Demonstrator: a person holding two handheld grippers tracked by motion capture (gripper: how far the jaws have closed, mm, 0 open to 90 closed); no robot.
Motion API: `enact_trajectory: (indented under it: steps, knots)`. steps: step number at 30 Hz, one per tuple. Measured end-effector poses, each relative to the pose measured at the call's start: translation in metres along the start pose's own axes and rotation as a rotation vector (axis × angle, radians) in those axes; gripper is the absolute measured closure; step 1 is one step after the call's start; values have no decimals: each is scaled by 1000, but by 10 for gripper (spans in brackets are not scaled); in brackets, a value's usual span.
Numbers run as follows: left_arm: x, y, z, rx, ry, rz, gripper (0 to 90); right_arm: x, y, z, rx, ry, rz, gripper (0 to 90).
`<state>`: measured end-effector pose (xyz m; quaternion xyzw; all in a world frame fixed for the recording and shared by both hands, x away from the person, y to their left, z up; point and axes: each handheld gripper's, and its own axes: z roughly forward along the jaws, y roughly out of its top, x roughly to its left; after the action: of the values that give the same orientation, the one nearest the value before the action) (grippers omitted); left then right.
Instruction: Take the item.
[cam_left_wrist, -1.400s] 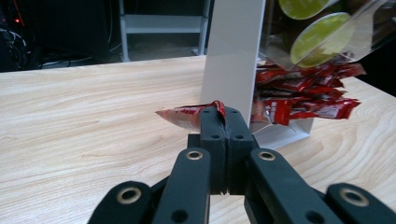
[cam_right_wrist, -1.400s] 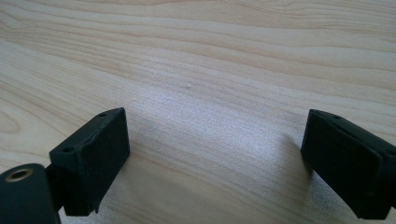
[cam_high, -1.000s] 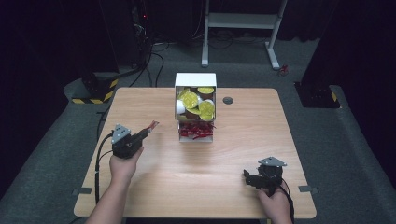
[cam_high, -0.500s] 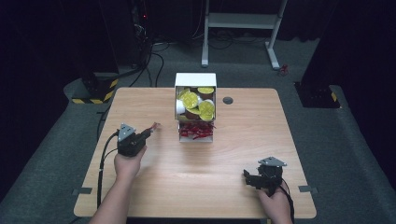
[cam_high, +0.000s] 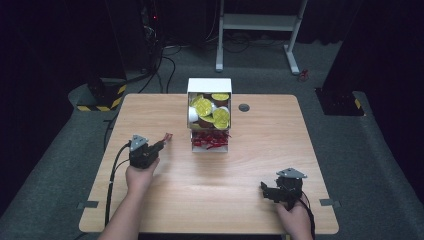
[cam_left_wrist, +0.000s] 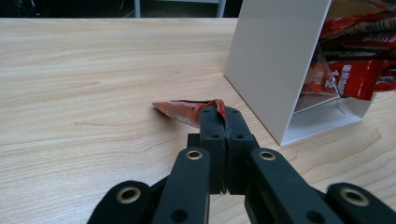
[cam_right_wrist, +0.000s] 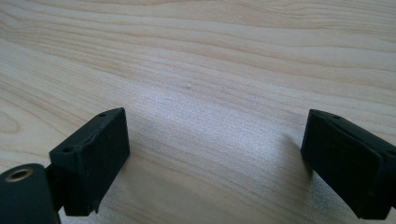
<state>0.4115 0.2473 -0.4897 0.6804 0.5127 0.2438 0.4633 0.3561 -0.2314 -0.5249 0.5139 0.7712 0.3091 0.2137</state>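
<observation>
My left gripper (cam_high: 161, 144) is shut on a small red packet (cam_high: 167, 136) at the table's left, low over the wood. In the left gripper view the pinched packet (cam_left_wrist: 184, 111) sticks out to the left of the closed jaws of that gripper (cam_left_wrist: 225, 117), its tip close to the tabletop. Just right of it stands a white dispenser box (cam_left_wrist: 275, 60) with more red packets (cam_left_wrist: 359, 74) in its open bottom. From above, the box (cam_high: 209, 86) holds yellow-lidded cups (cam_high: 204, 106) over the red packets (cam_high: 210, 140). My right gripper (cam_high: 265, 190) rests open near the front right, and its own view of the gripper (cam_right_wrist: 215, 154) has bare wood between the jaws.
A round grey grommet (cam_high: 244, 107) sits in the wooden table (cam_high: 280, 145) right of the box. Black cables trail off the left gripper over the table's front left edge. A white stand and dark equipment are on the floor beyond the table.
My left gripper has sunk slightly toward the tabletop with the red packet still pinched. The right gripper has stayed put.
</observation>
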Motion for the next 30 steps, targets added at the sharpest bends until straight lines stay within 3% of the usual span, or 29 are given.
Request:
enact_trajectory:
  steps: [8, 12, 30]
  knots:
    - [-3, -7, 8, 68, 16, 3, 879, 0, 0, 0, -1, 0, 3, 78]
    - [-5, -11, 14, 88, 29, 21, 877, 0, 0, 0, -1, 0, 3, 78]
    - [-9, -15, 28, 171, 84, 34, 867, 0, 0, 0, -1, 0, 2, 78]
